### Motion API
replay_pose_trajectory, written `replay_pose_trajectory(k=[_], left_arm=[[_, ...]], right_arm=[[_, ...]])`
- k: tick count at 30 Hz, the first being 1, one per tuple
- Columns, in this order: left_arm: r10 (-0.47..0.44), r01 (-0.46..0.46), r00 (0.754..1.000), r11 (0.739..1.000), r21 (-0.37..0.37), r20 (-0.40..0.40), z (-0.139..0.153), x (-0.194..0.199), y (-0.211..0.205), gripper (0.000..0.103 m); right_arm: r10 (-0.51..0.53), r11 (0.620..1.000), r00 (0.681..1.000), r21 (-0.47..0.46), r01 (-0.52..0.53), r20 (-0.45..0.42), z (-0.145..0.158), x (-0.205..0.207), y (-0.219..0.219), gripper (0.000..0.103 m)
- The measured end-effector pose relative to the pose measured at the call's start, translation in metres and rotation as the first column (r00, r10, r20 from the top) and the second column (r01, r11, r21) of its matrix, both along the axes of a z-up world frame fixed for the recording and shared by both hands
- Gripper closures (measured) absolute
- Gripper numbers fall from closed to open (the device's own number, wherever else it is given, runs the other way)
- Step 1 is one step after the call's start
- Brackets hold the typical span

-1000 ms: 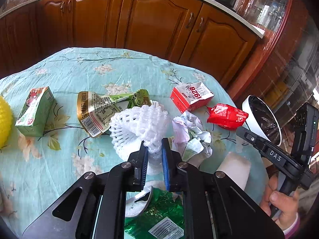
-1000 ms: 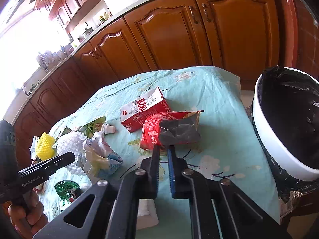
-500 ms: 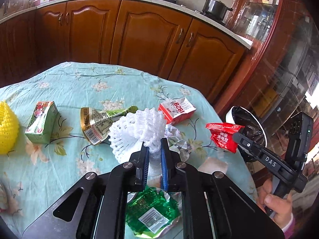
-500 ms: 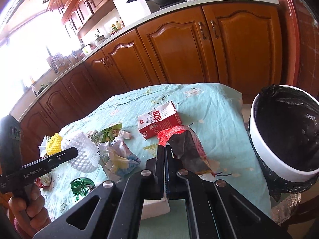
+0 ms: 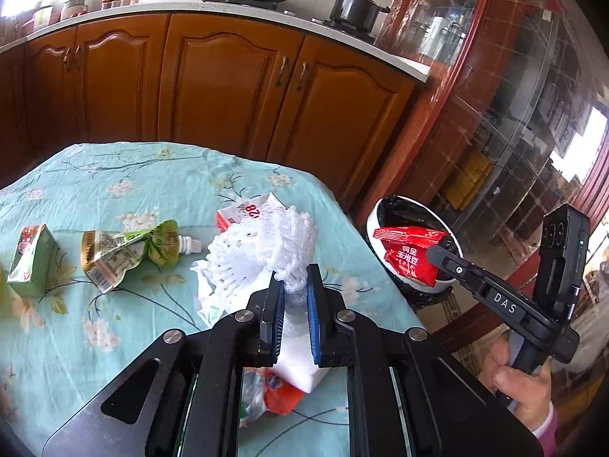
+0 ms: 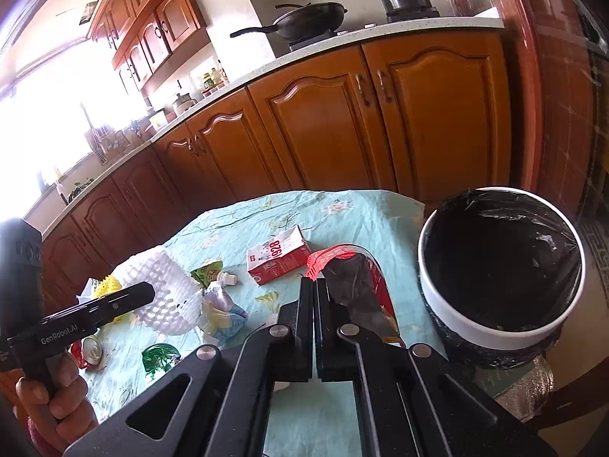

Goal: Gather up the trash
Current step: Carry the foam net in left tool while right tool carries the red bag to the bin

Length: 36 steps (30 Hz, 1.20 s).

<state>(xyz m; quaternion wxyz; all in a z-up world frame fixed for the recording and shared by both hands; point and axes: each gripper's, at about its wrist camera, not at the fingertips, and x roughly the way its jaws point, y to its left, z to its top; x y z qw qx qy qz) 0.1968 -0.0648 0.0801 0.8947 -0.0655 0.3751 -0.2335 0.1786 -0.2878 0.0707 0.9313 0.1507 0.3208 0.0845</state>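
My left gripper (image 5: 292, 280) is shut on a white foam fruit net (image 5: 262, 247) and holds it above the table; the net also shows in the right wrist view (image 6: 163, 293). My right gripper (image 6: 314, 285) is shut on a red snack wrapper (image 6: 354, 285) and holds it in the air just left of the white trash bin with a black liner (image 6: 498, 266). In the left wrist view the wrapper (image 5: 409, 253) hangs in front of the bin (image 5: 384, 205).
On the floral tablecloth (image 5: 114, 175) lie a red-and-white carton (image 6: 276, 261), a green juice box (image 5: 32, 259), a crumpled green pouch (image 5: 125, 251), a white block (image 5: 300, 369), crumpled paper (image 6: 220, 308), a green wrapper (image 6: 160, 356) and a yellow foam net (image 6: 104, 285). Wooden cabinets stand behind.
Both grippers rose and moved right. The foam net lifted off the table. The red wrapper travelled from above the table to the bin's edge.
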Motion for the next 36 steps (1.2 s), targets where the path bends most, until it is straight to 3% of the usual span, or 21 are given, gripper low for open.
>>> replay_pose_trajectory(k=[20,36], left_arm=[[-0.215,0.214,0.977,0.976,0.025,0.009,0.008,0.008,-0.117,0.093],[-0.313,0.314,0.949,0.949,0.035,-0.03,-0.005,0.053,-0.209,0.093]], right_arm=[[-0.163,0.987,0.987,0.016,0.162,0.003,0.001,-0.024,-0.085,0.103],[-0.222,0.973,0.974,0.052,0.224,-0.048,-0.017,-0.002,-0.146,0.103]])
